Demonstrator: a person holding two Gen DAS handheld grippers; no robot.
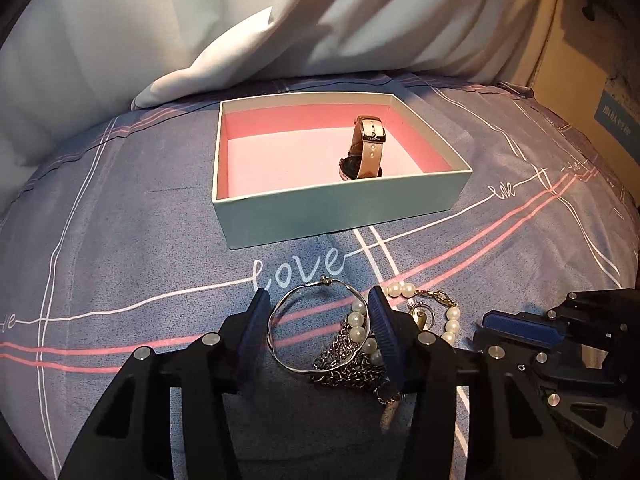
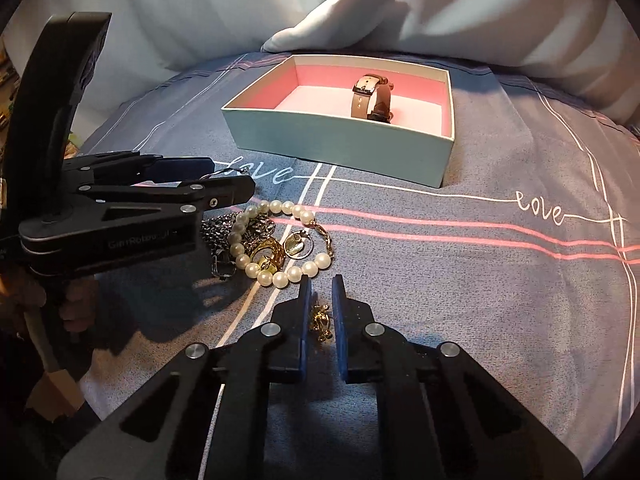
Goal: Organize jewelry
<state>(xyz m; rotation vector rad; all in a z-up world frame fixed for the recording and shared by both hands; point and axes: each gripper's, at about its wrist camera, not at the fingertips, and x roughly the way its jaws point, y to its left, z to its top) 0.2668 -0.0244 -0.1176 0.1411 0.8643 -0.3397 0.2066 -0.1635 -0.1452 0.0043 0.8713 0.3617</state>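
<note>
On the grey-blue bedsheet (image 1: 140,240) stands an open box (image 1: 340,204) (image 2: 328,136) with a pink lining, and a strap watch (image 1: 366,148) (image 2: 372,96) stands inside it. In front lies a jewelry pile: a silver bangle (image 1: 276,344), a pearl bracelet (image 2: 280,279), a dark chain (image 1: 348,364), a gold ring (image 2: 266,256) and a small pendant (image 2: 296,244). My left gripper (image 1: 318,308) (image 2: 232,178) is open astride the bangle, which lies flat on the sheet. My right gripper (image 2: 320,284) (image 1: 486,320) is shut on a small gold earring (image 2: 322,320), just short of the pearls.
A white duvet (image 1: 200,40) is heaped behind the box. A cardboard carton (image 1: 580,80) stands off the bed's right side. A person's hand (image 2: 76,304) grips the left tool's handle. Bare sheet stretches to the right of the pile (image 2: 480,280).
</note>
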